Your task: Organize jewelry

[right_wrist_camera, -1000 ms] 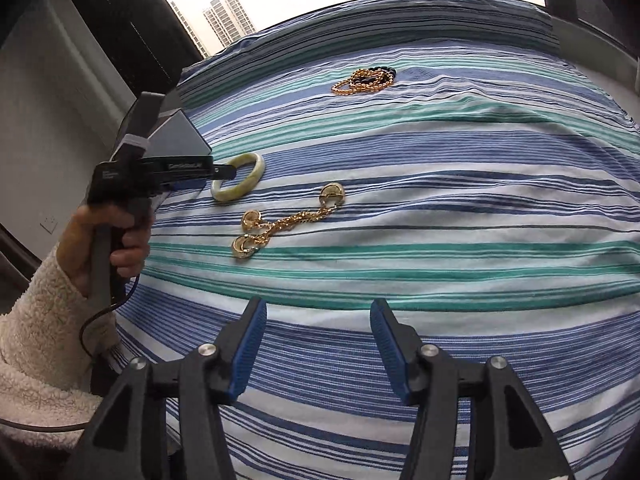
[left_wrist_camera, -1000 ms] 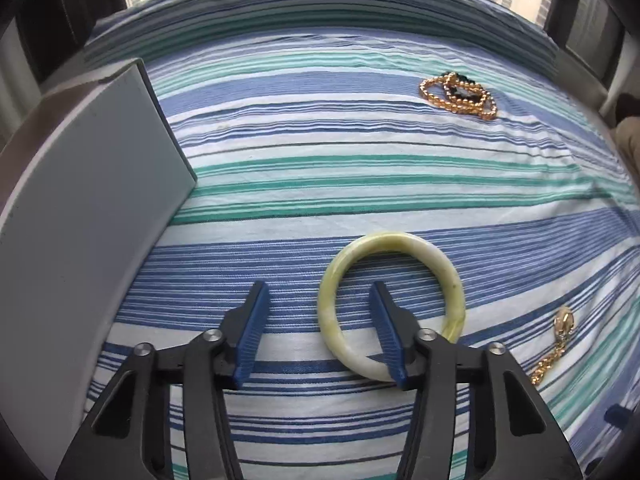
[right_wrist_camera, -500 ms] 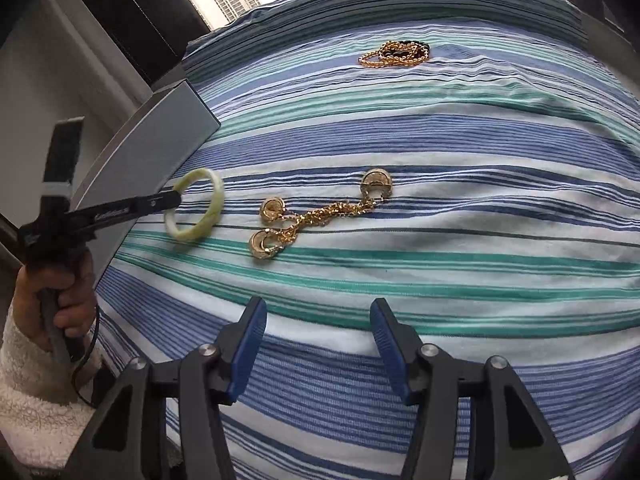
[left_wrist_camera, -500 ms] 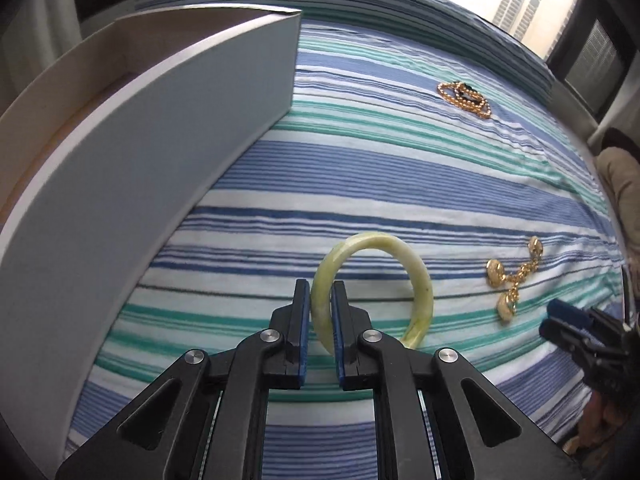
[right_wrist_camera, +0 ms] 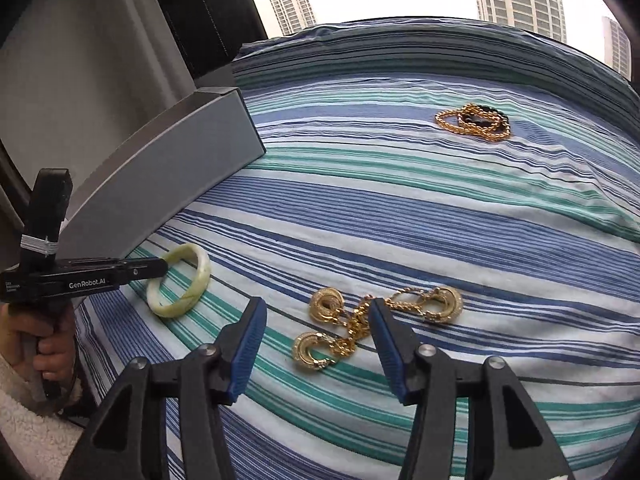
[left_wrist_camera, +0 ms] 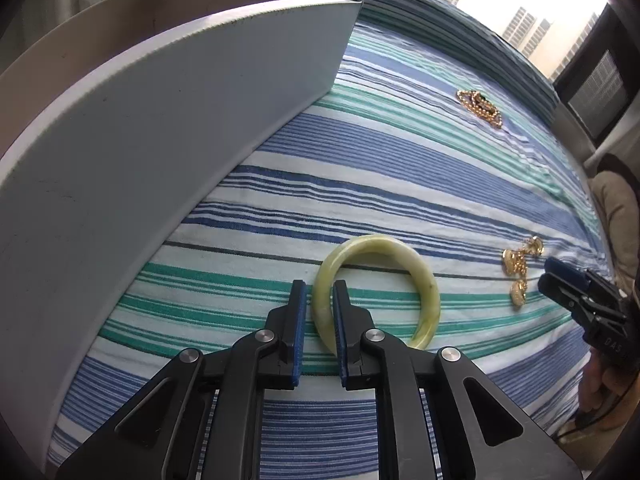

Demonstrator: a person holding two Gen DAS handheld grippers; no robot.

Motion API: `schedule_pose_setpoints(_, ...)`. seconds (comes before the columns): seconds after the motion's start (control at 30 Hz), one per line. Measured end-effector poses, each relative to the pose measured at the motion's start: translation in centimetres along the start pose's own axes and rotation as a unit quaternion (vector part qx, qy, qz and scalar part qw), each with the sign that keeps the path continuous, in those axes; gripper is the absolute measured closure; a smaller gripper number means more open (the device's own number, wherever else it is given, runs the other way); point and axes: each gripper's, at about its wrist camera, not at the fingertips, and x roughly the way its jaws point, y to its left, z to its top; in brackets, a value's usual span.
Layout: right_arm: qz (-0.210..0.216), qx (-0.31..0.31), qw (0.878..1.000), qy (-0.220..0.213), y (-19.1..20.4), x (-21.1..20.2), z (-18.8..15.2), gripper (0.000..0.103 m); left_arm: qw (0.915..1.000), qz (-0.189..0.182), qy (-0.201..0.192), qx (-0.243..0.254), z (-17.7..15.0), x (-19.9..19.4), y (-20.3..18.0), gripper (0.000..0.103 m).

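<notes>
Gripping the pale green jade bangle [left_wrist_camera: 376,276] by its rim, the left gripper [left_wrist_camera: 319,292] holds it above the blue-and-green striped bedspread [right_wrist_camera: 440,208], near the grey cardboard box [left_wrist_camera: 160,120]. The right gripper [right_wrist_camera: 318,320] hovers, jaws spread wide, over the tangled gold chain with round clasps [right_wrist_camera: 360,328].

Bedspread [right_wrist_camera: 440,216]: stripes in navy, mid blue, teal green & white w/ thin dark lines. Bangle [left_wrist_camera: 424,276]: pale yellow-green, milky, w/ darker olive streaks. Box [left_wrist_camera: 160,128]: plain light grey outside, beige inside. Earring cluster [right_wrist_camera: 372,320]: shiny gold. Far chain pile [right_wrist_camera: 474,120]: gold w/ black bits. Both grippers [left_wrist_camera: 319,296] [right_wrist_camera: 318,320]: black bodies, blue ribbed pads.
</notes>
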Motion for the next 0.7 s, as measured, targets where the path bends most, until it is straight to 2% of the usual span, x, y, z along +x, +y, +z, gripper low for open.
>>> schedule_pose_setpoints(0.07,-0.024,-0.011,0.999,0.024,-0.3,0.0,-0.1,0.052,1.0000,-0.002,0.002,0.004,-0.1,-0.1,0.0,0.082)
schedule_pose_setpoints(0.13,-0.033,-0.043,0.997,0.049,-0.1,0.6,0.0,0.064,0.9999,0.002,0.003,0.013,-0.3,-0.2,-0.2,0.081)
schedule_pose_setpoints(0.27,-0.031,-0.072,0.994,0.072,0.1,2.6,0.9,0.065,0.9997,0.014,0.004,0.021,-0.1,-0.2,-0.8,0.079)
schedule_pose_setpoints(0.4,-0.025,-0.111,0.991,0.067,0.8,3.4,1.6,0.066,0.9982,0.036,-0.001,0.049,0.0,0.1,-1.9,0.076)
schedule_pose_setpoints(0.5,-0.012,-0.116,0.990,0.075,0.9,2.9,1.3,0.092,0.9972,0.046,-0.003,0.059,0.0,0.2,-2.3,0.077)
schedule_pose_setpoints(0.53,-0.014,-0.117,0.990,0.077,0.8,2.7,1.1,0.096,0.9972,0.048,-0.005,0.058,-0.1,0.1,-2.2,0.081)
schedule_pose_setpoints(0.57,-0.015,-0.112,0.991,0.078,0.6,2.4,0.9,0.097,0.9972,0.050,-0.005,0.056,-0.1,0.1,-2.1,0.093)
schedule_pose_setpoints(0.7,0.013,-0.039,0.998,0.054,-1.1,-0.2,0.8,0.100,0.9991,0.025,0.000,0.034,0.0,0.0,-1.2,0.095)
